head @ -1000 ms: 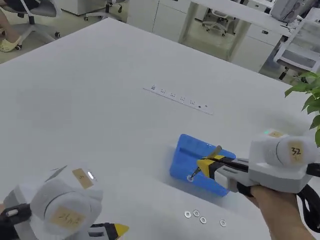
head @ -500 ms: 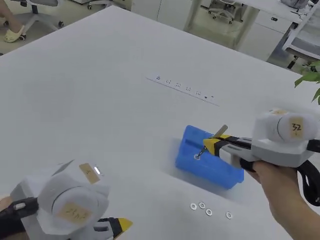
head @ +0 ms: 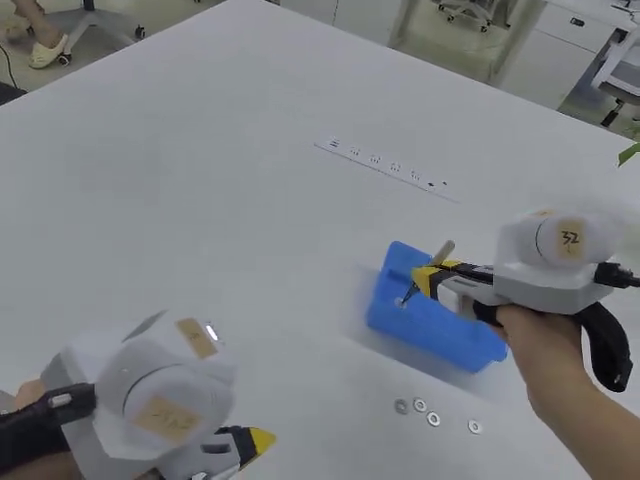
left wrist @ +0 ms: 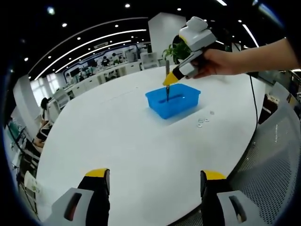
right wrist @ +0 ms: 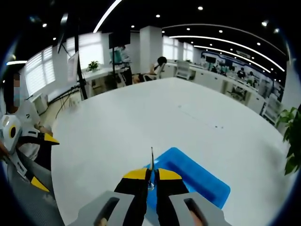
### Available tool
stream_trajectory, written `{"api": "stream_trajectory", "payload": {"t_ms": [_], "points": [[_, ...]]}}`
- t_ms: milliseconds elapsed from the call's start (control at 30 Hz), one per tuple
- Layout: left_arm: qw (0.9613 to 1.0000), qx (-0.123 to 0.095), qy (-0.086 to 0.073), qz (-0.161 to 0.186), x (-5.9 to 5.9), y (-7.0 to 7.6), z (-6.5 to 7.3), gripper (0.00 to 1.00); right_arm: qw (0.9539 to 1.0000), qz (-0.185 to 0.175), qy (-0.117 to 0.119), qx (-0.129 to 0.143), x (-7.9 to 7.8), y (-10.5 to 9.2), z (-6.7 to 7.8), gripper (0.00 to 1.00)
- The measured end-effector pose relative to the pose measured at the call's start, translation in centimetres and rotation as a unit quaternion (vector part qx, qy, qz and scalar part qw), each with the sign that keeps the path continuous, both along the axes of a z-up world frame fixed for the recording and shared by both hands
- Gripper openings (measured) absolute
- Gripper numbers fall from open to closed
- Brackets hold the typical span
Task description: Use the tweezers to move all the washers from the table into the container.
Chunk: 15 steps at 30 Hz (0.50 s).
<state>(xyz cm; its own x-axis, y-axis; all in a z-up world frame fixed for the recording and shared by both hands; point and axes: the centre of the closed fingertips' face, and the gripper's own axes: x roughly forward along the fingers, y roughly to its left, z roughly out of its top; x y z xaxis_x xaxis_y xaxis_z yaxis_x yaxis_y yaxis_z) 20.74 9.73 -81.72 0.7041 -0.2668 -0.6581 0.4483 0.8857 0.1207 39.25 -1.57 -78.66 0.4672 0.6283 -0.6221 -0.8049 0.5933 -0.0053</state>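
The right claw (right wrist: 151,175) is pinching thin metal tweezers (head: 410,291), their tips pointing into the blue rectangular plastic container (head: 430,325). Small flat ring-shaped washers (head: 432,412) are lying on the smooth white surface (head: 200,200) between it and the near edge. The left claw (left wrist: 154,174) is gaping wide.

My right tongs (head: 432,277) carry the tweezers (head: 413,290) off the near rim of the blue container (head: 440,335), where the tip sat 1 s ago, and further in: the tip now points down inside its left part. The washer seen at the tip earlier is too small to confirm now.
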Motion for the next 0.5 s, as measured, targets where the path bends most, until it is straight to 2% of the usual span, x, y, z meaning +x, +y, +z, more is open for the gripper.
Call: {"api": "stream_trajectory", "payload": {"t_ms": [200,500], "points": [[1.0000,0.004,0.004,-0.004,0.0,-0.1,-0.3,0.81,0.9999,0.003,0.001,-0.013,0.2,0.5,-1.1,0.02],[0.9999,0.007,0.011,-0.002,-0.1,0.0,-0.5,0.82,0.9998,0.000,0.010,-0.018,0.9,0.8,-2.6,0.02]]}}
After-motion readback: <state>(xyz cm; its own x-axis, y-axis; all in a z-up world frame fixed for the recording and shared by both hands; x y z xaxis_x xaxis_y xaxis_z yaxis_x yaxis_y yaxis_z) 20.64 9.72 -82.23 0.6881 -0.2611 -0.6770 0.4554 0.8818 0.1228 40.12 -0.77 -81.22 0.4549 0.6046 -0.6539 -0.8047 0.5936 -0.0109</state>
